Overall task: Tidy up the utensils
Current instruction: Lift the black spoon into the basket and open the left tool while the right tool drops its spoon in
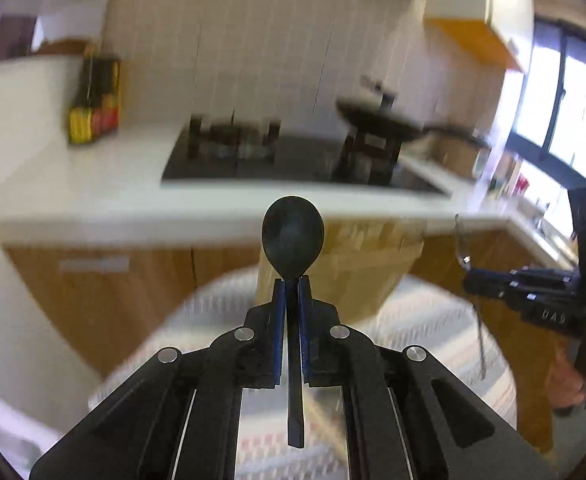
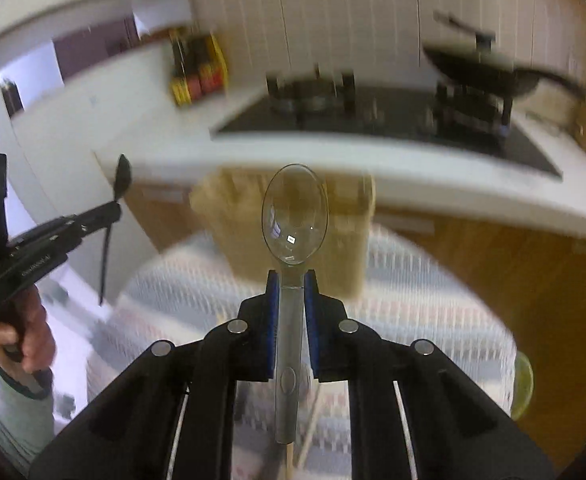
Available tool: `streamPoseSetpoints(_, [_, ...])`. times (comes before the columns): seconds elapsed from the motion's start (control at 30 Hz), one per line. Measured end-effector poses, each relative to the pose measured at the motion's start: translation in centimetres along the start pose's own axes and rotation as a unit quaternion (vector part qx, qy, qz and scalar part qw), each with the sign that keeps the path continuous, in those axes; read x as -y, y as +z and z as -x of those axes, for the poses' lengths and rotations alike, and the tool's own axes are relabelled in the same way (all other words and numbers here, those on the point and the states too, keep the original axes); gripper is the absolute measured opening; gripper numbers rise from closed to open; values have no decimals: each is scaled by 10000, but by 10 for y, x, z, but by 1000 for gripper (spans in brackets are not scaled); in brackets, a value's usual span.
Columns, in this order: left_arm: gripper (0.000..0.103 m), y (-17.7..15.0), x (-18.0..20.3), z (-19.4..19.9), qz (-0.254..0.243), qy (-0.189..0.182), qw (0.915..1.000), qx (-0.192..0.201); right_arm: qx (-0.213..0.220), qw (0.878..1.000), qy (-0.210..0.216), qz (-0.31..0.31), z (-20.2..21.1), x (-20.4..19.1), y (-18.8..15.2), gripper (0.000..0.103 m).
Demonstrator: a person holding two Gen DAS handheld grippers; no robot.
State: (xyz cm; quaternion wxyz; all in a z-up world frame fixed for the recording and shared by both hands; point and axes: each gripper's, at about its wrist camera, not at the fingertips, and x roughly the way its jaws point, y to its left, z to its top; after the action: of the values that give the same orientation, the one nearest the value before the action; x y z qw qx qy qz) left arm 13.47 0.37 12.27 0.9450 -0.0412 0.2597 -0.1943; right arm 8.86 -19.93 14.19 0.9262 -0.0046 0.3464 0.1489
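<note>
Utensils are in both our tongs, one spoon each, lifted clear of the patterned cloth (image 1: 433, 332) below. Our left tongs (image 1: 291, 280) are clamped narrow on the neck of a black spoon (image 1: 293, 236); its bowl stands up past the blue pads (image 1: 278, 312) and its handle runs back between the fingers toward the camera. Our right tongs (image 2: 291, 274) are pinched on the handle of a clear plastic spoon (image 2: 295, 220), bowl forward and hollow side facing us, the handle reaching back between the fingers.

Each view catches the other tool at its edge: the right tongs (image 1: 469, 280) show at the right of the left wrist view with the clear spoon (image 1: 462, 246) sticking up from them, and the left tongs (image 2: 115, 208) show at the left of the right wrist view with the black spoon (image 2: 121, 178), a hand (image 2: 25, 336) gripping the handle below.

Ahead, blurred, lies a white desk (image 1: 93, 200) with a black hob (image 1: 293, 164) set in it, a dark pan (image 1: 381, 120) on the right burner, and a yellow and red box (image 1: 93, 104) at the left. A pale wooden block-like thing (image 2: 285, 224) stands behind the spoons; we cannot tell what it is.
</note>
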Motion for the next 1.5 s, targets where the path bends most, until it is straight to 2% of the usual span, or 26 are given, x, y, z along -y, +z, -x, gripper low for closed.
streamPoseSetpoints(0.1, [5,30,12,-6,-128,-60,9991,403,476,9988,30,102,2,-2,26,11])
streamPoseSetpoints(0.27, [5,51,16,-29,-71,-215,9968,765,1083,9941,44,-69,-13,13,66,11])
streamPoseSetpoints(0.43, [5,59,6,-56,70,-541,9915,1185,1653,9856,-125,-320,-31,24,80,11])
streamPoseSetpoints(0.57, [5,55,-1,-82,153,-627,9897,1277,1939,9787,-562,-364,-56,25,77,11])
streamPoseSetpoints(0.67, [5,51,-5,-94,167,-596,9891,1338,1977,9773,-654,-396,-74,30,75,11])
streamPoseSetpoints(0.93, [5,38,-14,-116,350,-794,9874,1324,2004,9754,-836,-389,-101,37,63,11])
streamPoseSetpoints(1.2, [6,26,-12,-123,333,-766,9888,1235,2073,9734,-939,-281,-102,31,51,11])
streamPoseSetpoints(1.23, [7,25,-13,-122,331,-714,9890,1254,2080,9733,-935,-278,-101,30,49,11])
streamPoseSetpoints(1.27, [14,24,-13,-120,333,-665,9890,1278,2037,9747,-886,-259,-100,30,48,11])
streamPoseSetpoints(1.37, [24,23,-14,-112,404,-723,9887,1252,1896,9785,-761,-267,-95,32,45,12])
streamPoseSetpoints(1.43, [31,24,-14,-103,410,-752,9885,1245,1834,9805,-641,-307,-88,33,43,21])
streamPoseSetpoints(1.47, [32,24,-14,-98,411,-757,9885,1239,1819,9809,-602,-326,-83,32,41,31])
streamPoseSetpoints(1.5, [32,24,-14,-94,406,-759,9887,1230,1823,9808,-604,-325,-79,32,40,35])
